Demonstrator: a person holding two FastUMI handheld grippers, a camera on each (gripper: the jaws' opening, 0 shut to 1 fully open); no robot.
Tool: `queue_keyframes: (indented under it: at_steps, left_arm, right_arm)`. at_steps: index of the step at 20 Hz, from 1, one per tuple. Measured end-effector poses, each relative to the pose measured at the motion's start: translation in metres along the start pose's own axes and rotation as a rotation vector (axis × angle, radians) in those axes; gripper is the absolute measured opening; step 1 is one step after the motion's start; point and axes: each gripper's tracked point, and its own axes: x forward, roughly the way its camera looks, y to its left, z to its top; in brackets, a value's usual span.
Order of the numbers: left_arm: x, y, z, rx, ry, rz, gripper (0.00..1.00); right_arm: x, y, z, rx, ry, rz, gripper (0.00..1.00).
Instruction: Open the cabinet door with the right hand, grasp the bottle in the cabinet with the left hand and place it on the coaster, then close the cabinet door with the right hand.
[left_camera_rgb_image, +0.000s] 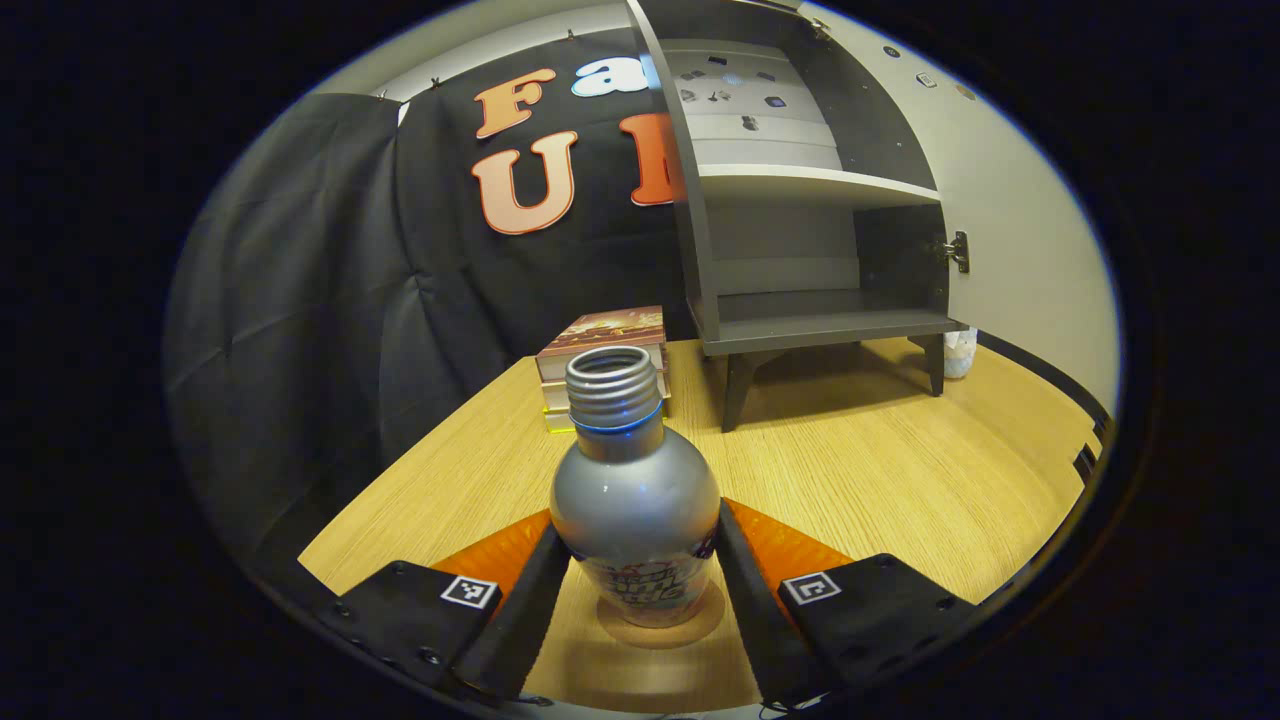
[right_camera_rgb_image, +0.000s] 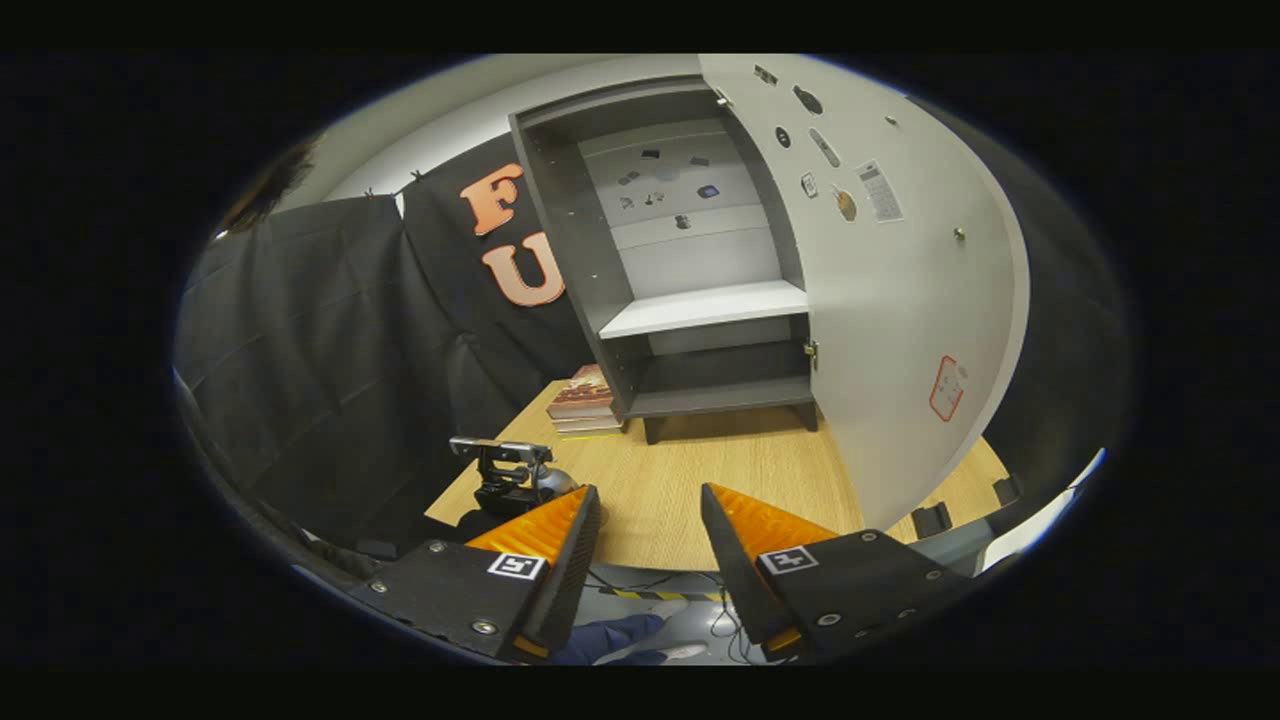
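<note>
A silver bottle (left_camera_rgb_image: 635, 500) with an open threaded neck stands upright on a round brown coaster (left_camera_rgb_image: 655, 638) on the wooden table (left_camera_rgb_image: 880, 480). My left gripper (left_camera_rgb_image: 638, 525) is shut on the bottle's round body, one finger on each side. The grey cabinet (left_camera_rgb_image: 800, 250) stands behind with bare shelves, its white door (right_camera_rgb_image: 900, 300) swung wide open to the right. My right gripper (right_camera_rgb_image: 650, 492) hovers open and holds nothing, over the table's front edge, facing the cabinet (right_camera_rgb_image: 700, 300). In the right gripper view the left gripper (right_camera_rgb_image: 505, 470) and a bit of the bottle (right_camera_rgb_image: 555, 482) show at lower left.
A stack of books (left_camera_rgb_image: 605, 350) lies left of the cabinet's legs. A small white object (left_camera_rgb_image: 960, 352) sits behind the cabinet's right leg. Bare tabletop lies between the coaster and the cabinet. Cables and a person's blue-clad leg (right_camera_rgb_image: 620, 635) show below the table's front edge.
</note>
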Motion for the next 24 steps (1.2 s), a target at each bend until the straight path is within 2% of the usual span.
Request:
queue_keyframes:
  at_steps: [6, 8, 13, 16, 19, 24]
  left_arm:
    - [-0.008, -0.002, -0.008, 0.022, 0.019, 0.008, 0.91]
    - [-0.012, -0.001, -0.003, 0.004, 0.006, 0.008, 0.98]
    - [-0.019, 0.005, 0.009, -0.001, -0.005, 0.021, 0.98]
    - [-0.029, 0.01, 0.04, -0.002, -0.051, 0.028, 0.98]
    - [-0.044, 0.012, 0.093, -0.001, -0.128, 0.008, 0.98]
    - [-0.075, 0.003, 0.181, -0.01, -0.226, -0.049, 0.98]
  right_arm:
    - [-0.005, 0.001, -0.006, 0.0, 0.005, -0.001, 0.63]
    - [-0.008, 0.001, -0.008, 0.0, 0.01, -0.001, 0.64]
    - [-0.016, 0.001, -0.003, 0.001, -0.011, 0.0, 0.64]
    - [-0.025, -0.001, 0.012, 0.009, -0.058, 0.0, 0.63]
    - [-0.04, -0.011, 0.037, 0.003, -0.133, -0.016, 0.63]
    - [-0.079, -0.057, 0.097, -0.037, -0.289, -0.104, 0.63]
